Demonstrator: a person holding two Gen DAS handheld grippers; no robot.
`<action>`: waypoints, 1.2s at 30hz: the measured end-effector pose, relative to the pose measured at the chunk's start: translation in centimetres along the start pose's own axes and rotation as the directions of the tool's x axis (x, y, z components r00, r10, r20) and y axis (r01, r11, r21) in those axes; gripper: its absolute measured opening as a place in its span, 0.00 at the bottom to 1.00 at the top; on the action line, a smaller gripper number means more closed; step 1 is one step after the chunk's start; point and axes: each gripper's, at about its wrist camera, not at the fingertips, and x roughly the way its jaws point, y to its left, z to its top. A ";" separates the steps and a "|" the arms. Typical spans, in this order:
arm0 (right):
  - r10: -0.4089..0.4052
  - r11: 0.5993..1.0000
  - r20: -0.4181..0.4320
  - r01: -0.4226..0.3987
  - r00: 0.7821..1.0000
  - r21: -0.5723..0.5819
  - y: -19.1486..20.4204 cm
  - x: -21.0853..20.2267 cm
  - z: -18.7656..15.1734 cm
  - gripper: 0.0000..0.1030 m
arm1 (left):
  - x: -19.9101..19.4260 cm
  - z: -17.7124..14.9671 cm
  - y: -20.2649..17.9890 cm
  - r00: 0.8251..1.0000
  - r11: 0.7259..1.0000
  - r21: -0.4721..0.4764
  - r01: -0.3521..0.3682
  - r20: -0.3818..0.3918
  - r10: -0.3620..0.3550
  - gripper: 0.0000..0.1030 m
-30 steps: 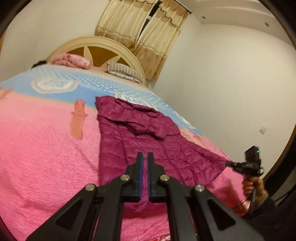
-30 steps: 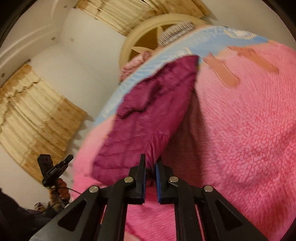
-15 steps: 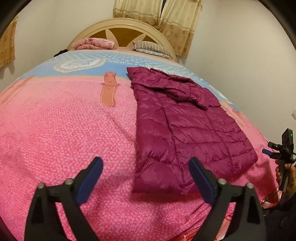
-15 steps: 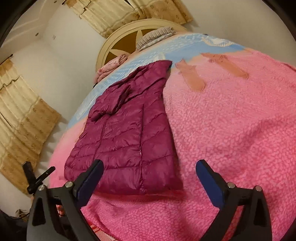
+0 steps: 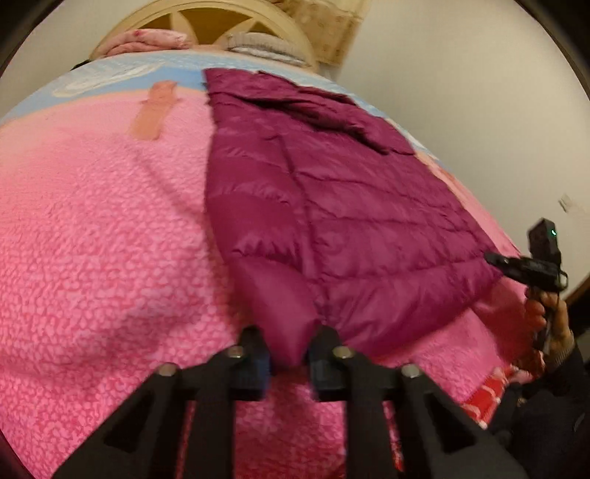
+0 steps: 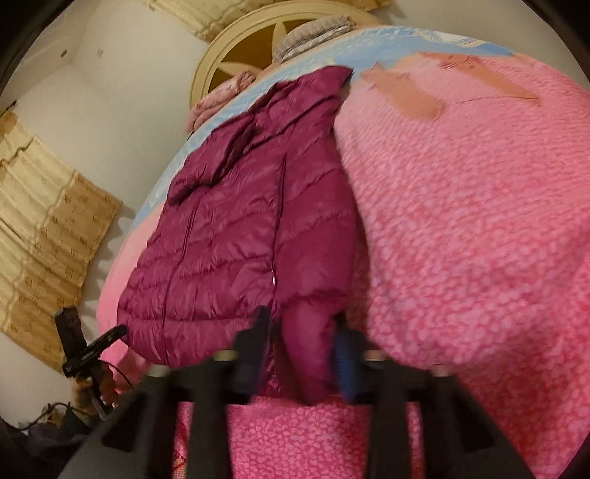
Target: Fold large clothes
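A maroon quilted puffer jacket [image 5: 332, 221] lies flat on the pink bedspread [image 5: 92, 239], hem toward me and collar toward the headboard. My left gripper [image 5: 289, 342] is shut on the hem's near-left corner, which bunches between the pads. In the right wrist view the jacket [image 6: 239, 228] is blurred; my right gripper [image 6: 302, 331] sits at the other hem corner, its jaws closing, with a fold of fabric squeezed between them. Each view shows the other hand-held gripper at the jacket's far hem corner: the right gripper [image 5: 531, 265] and the left gripper [image 6: 88, 350].
The bedspread [image 6: 479, 221] covers a wide bed, with a cream headboard [image 5: 206, 18] and pillows [image 5: 147, 38] at the far end. A white wall [image 5: 461, 110] runs along the bed's right side. Beige curtains [image 6: 37, 228] hang on the wall.
Both grippers were shut a second ago, then stood wide open above the hem. They have since sunk toward the bed and closed on the jacket's two hem corners.
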 end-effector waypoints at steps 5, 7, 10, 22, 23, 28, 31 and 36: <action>0.077 0.997 0.039 -0.077 0.996 -0.005 0.9 -2.3 -0.2 0.05 | -3.7 0.5 -0.6 0.992 0.996 0.006 0.093 0.083 -0.093 0.06; 0.098 0.995 0.052 -0.097 0.994 -0.020 1.5 -3.7 -0.5 0.04 | -5.4 0.6 -0.6 0.983 0.990 -0.003 0.140 0.119 -0.139 0.06; 0.120 0.992 0.063 -0.118 0.991 -0.041 2.6 -5.6 -0.9 0.04 | -8.5 0.6 -1.2 0.957 0.974 0.005 0.226 0.187 -0.223 0.06; 0.233 0.972 0.232 -0.229 0.944 -0.044 4.7 -14.0 -0.2 0.04 | -14.3 2.3 -3.3 0.861 0.919 0.080 0.386 0.327 -0.390 0.06; 0.244 0.970 0.254 -0.239 0.936 -0.050 5.0 -14.2 0.8 0.04 | -14.3 3.2 -3.3 0.854 0.918 0.090 0.386 0.341 -0.392 0.06; 0.288 0.958 0.337 -0.270 0.896 -0.102 6.5 -14.7 6.2 0.04 | -13.0 8.3 -1.8 0.830 0.913 0.105 0.395 0.384 -0.403 0.06; 0.291 0.957 0.358 -0.273 0.887 -0.100 7.0 -13.5 9.7 0.04 | -11.1 11.6 -0.4 0.832 0.912 0.076 0.403 0.385 -0.400 0.06; 0.257 0.966 0.348 -0.248 0.902 -0.071 7.2 -9.3 16.4 0.04 | -7.1 17.8 1.9 0.847 0.909 0.044 0.414 0.347 -0.402 0.06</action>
